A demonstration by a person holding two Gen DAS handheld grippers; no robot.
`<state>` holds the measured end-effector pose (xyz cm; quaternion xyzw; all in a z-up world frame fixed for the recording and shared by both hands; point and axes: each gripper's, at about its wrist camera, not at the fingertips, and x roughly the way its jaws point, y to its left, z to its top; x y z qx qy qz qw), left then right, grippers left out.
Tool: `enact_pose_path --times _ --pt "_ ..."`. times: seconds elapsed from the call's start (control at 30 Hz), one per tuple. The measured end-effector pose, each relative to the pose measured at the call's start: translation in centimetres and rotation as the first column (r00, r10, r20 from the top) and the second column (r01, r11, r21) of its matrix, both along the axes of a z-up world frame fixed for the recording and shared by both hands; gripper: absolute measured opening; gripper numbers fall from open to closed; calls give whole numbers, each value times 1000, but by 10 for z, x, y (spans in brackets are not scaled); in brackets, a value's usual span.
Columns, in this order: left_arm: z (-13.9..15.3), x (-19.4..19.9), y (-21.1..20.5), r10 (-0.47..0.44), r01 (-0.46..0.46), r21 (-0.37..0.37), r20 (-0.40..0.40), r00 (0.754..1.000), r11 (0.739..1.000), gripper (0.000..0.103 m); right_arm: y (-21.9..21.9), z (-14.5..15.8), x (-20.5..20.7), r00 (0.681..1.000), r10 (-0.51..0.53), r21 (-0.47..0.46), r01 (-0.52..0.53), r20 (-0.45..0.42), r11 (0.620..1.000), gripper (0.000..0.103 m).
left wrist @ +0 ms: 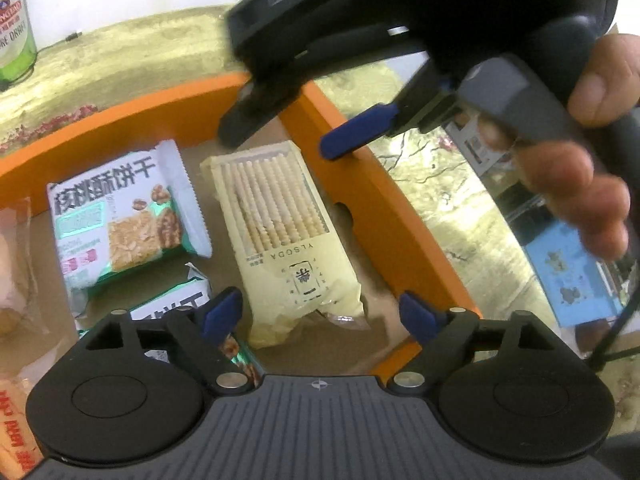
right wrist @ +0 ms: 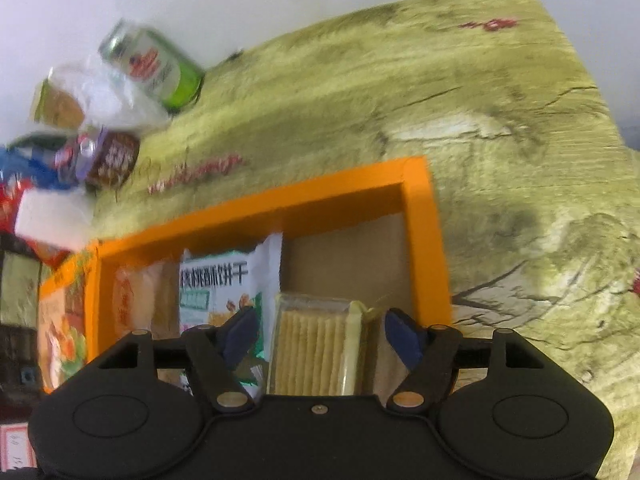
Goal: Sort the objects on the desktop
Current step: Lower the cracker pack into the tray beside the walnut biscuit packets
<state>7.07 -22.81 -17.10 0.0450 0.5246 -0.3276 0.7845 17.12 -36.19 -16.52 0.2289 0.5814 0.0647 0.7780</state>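
An orange tray [left wrist: 360,184] [right wrist: 424,240] with a cardboard floor holds snack packets. A pale yellow cracker packet [left wrist: 280,216] [right wrist: 316,348] lies along its right side. My left gripper [left wrist: 320,316] stands open over the packet's near end, its blue pads on either side and not pressing. My right gripper [left wrist: 296,132] [right wrist: 320,334], held by a hand [left wrist: 580,184], hangs open above the packet's far end with gaps at both pads. A green and white walnut biscuit packet [left wrist: 124,216] [right wrist: 224,284] lies to the left.
A second green packet [left wrist: 172,308] lies partly under my left finger. A clear-wrapped pastry [left wrist: 12,264] [right wrist: 136,296] sits further left in the tray. A green can [left wrist: 16,28] [right wrist: 160,68] and several snacks [right wrist: 108,156] stand beyond the tray. A blue box [left wrist: 572,280] lies to the right.
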Motion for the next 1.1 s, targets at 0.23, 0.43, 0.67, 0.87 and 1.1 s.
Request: enact_pose_path --times 0.23,0.43,0.67,0.87,1.1 --pt "3 5 2 -14 15 -19 28 999 1000 97 -18 9 -14 995 -95 125 95 -11 988 77" --pt "-5 7 -15 -67 67 -29 12 998 997 96 -12 -3 -11 993 -112 158 117 -39 980 77" --pt "-12 8 -17 -83 83 -30 3 997 996 90 -11 -10 -7 994 -100 140 106 -48 985 72" --pt "-19 20 -16 -38 38 8 -17 999 999 84 6 -13 4 999 1 34 1 -48 999 70" --pt "-20 25 -19 -33 34 7 -27 999 999 79 17 -24 10 992 85 -3 -86 -88 996 59"
